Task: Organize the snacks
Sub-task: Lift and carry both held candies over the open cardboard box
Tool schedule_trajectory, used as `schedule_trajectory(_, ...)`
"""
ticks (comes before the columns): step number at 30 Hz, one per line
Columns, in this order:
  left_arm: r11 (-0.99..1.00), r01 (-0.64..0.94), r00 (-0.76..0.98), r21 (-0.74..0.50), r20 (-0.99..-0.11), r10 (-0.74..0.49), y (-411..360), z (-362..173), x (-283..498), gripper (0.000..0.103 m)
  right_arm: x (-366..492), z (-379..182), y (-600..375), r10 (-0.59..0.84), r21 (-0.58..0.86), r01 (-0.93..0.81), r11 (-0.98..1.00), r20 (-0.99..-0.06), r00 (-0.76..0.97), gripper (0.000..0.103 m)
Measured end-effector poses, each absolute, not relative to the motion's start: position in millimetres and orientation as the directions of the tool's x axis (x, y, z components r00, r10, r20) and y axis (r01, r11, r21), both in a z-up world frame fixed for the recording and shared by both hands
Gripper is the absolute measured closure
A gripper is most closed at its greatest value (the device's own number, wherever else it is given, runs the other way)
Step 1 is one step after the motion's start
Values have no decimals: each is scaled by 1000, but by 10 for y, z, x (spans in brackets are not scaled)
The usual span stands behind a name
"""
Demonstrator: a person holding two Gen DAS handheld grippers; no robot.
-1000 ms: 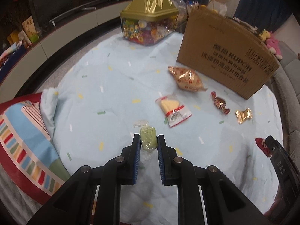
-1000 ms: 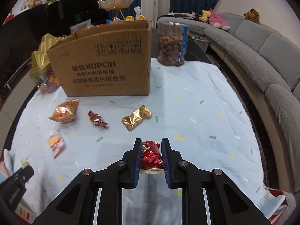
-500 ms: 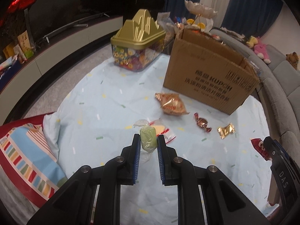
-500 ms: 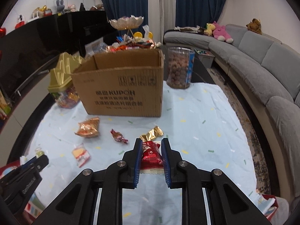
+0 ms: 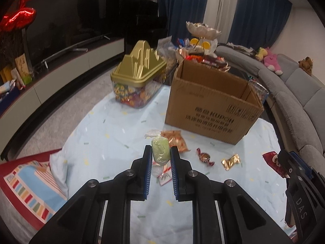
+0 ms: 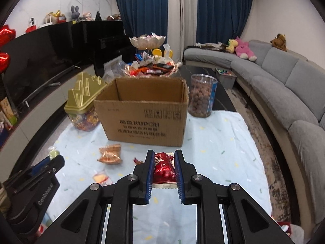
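Now the left gripper [image 5: 161, 155] has its fingers [image 5: 147, 162] pressed narrow on a pale green wrapped sweet [image 5: 160, 152], its twisted clear wrapper end sticking up past the fingertips. The right gripper [image 6: 164, 162] likewise has its fingers [image 6: 150, 166] clamped on a red snack packet [image 6: 164, 167], whose crimped lower edge shows between the blue pads.

Ahead of both pairs of fingers stands an open cardboard box [image 6: 146, 122] on the pale blue confetti-print cloth [image 6: 219, 142]. Just beyond and to the right of the left fingers lies an orange-gold packet [image 5: 175, 140]; further right lie a dark twisted candy [image 5: 204, 157] and a gold foil candy [image 5: 230, 161], both loose on the cloth between the fingers and the box. Directly beneath the left fingers a red-and-white packet [image 5: 164, 175] lies flat.

Left of the box, well ahead of the left fingers, sits a clear candy tub with a gold peaked lid [image 5: 140, 69]. Beyond the right fingers, to the right of the box, stands a clear jar of brown balls [image 6: 201, 96]. Behind the box a tiered dish piled with sweets [image 6: 150, 65] rises.
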State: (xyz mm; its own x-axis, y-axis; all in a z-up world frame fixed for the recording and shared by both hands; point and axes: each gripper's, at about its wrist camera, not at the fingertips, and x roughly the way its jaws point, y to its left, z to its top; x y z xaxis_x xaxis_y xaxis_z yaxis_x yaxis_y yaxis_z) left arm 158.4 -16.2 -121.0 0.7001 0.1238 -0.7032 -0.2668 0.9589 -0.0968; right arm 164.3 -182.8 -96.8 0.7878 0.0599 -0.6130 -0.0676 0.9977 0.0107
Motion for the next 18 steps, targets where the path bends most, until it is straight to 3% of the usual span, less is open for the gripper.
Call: schedule_trajectory(18, 974, -206, 729, -99, -679, 85, -176, -838, 1935, 84, 1861, -485, -1637, 71, 10, -77, 997, -539, 839, 82)
